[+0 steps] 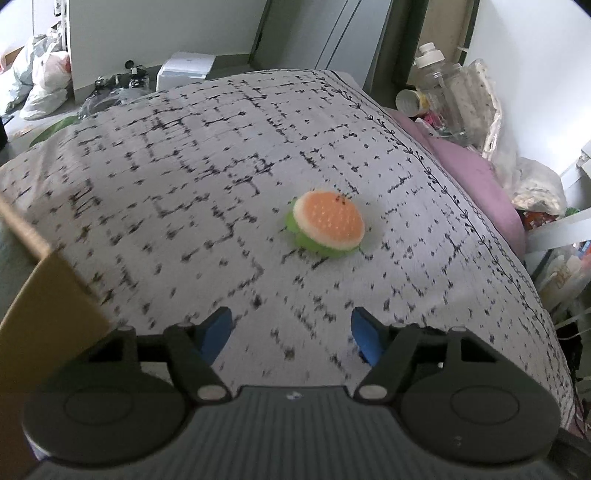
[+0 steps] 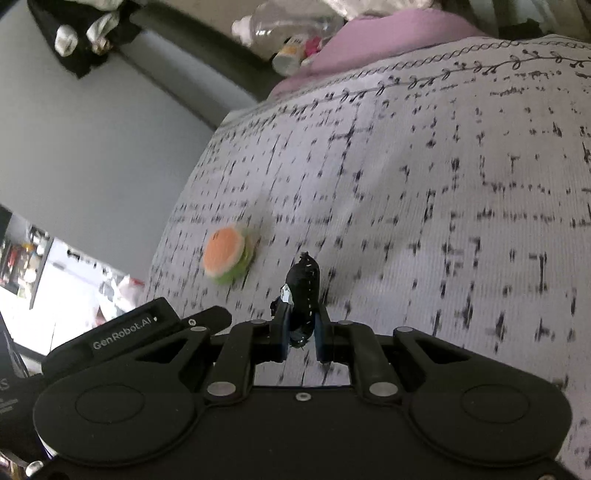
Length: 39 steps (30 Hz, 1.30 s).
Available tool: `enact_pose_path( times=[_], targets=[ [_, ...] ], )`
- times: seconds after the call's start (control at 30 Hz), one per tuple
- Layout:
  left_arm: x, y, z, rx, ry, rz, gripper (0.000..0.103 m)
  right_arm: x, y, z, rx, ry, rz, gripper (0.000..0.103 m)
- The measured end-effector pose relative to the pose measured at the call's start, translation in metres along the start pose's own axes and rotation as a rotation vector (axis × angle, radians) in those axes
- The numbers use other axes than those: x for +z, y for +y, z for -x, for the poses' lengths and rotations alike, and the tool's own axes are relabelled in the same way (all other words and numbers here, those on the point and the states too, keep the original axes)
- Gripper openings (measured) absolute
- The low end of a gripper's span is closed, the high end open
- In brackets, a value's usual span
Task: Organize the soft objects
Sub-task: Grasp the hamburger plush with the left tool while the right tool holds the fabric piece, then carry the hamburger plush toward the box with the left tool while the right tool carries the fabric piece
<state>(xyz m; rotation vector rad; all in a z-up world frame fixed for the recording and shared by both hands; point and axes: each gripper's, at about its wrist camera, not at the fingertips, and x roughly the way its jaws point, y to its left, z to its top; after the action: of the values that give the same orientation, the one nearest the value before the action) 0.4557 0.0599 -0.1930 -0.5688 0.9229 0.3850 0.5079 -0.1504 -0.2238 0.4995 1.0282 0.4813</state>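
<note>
Your left gripper (image 1: 291, 338) stands wide open over the bedspread (image 1: 184, 177), nothing between its blue pads (image 1: 216, 332). Beside its left finger, a cardboard box (image 1: 48, 306) flap shows, and only the left camera catches it. Ahead and slightly right, well apart from the pads, the burger toy (image 1: 327, 225) lies on the cloth, orange bun up with green beneath.

Your right gripper (image 2: 300, 325) is clamped tight on a black toy (image 2: 304, 284) with white flecks, which sticks up past the fingertips; the left view does not show it at all. In the right view the burger toy (image 2: 227, 254) sits beyond and left of it, near the bedspread (image 2: 443, 184) edge, blurred.

Farther off, a pink pillow (image 1: 476, 177) lies along the bedspread's right side, with a clear bottle (image 1: 441, 85) behind it. The right camera shows the pillow (image 2: 369, 40) and bottle (image 2: 284, 26) at the top.
</note>
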Motion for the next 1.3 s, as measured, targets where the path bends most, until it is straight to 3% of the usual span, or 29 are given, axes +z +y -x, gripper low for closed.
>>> enact_pose_path(
  times=[0.33,0.47,0.73,0.8,0.87,0.93,1.3],
  targets=[
    [0.032,-0.017,-0.039,0.048,-0.016,-0.034,0.071,0.017,-0.012,-0.022,0.009,-0.044,-0.026,0.013],
    [0.043,-0.026,-0.049,0.034,-0.027,-0.056,0.072,0.018,-0.016,-0.028,0.01,-0.036,-0.026,0.013],
    [0.047,-0.035,-0.062,0.059,-0.041,-0.086,0.075,0.019,-0.017,-0.027,0.015,-0.038,-0.023,0.013],
    [0.048,-0.034,-0.061,0.064,-0.045,-0.071,0.069,0.019,-0.018,-0.026,0.005,-0.04,-0.018,0.013],
    [0.049,-0.033,-0.059,0.059,-0.047,-0.064,0.055,0.019,-0.018,-0.025,0.003,-0.042,-0.015,0.013],
    [0.05,-0.031,-0.056,0.054,-0.046,-0.053,0.05,0.018,-0.015,-0.024,-0.002,-0.042,0.001,0.013],
    [0.034,-0.022,-0.006,0.054,-0.077,-0.047,0.048,0.018,-0.003,-0.002,-0.015,-0.069,0.059,0.013]
  ],
)
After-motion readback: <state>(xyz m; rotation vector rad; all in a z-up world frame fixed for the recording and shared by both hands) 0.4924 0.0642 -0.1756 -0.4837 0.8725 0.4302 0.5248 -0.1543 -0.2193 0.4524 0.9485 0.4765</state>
